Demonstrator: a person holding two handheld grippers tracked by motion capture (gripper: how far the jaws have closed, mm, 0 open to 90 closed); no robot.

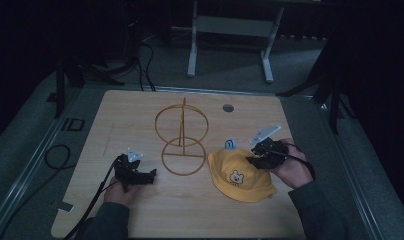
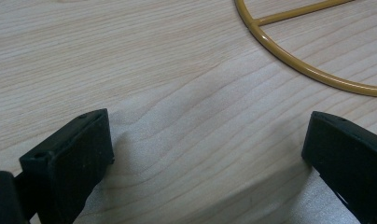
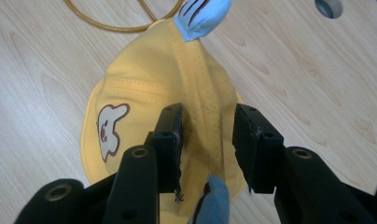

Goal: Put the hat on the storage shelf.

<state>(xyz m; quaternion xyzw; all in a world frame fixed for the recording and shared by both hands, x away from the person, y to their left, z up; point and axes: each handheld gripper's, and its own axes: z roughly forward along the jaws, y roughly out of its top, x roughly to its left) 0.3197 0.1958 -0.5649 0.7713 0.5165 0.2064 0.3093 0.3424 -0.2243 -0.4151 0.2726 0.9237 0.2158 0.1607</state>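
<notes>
Where the wire stand rises at the middle of the wooden tabletop, it serves as the reference for all positions. The yellow hat lies flat just to the right of the stand's base ring, its bear patch facing up and a blue ear at the edge nearest the ring. The right gripper sits over the hat's crown, jaws set narrow either side of a raised fold of the yellow cloth; whether they press it, I cannot tell. The left gripper rests left of the base ring, jaws spread wide over bare wood, holding nothing.
</notes>
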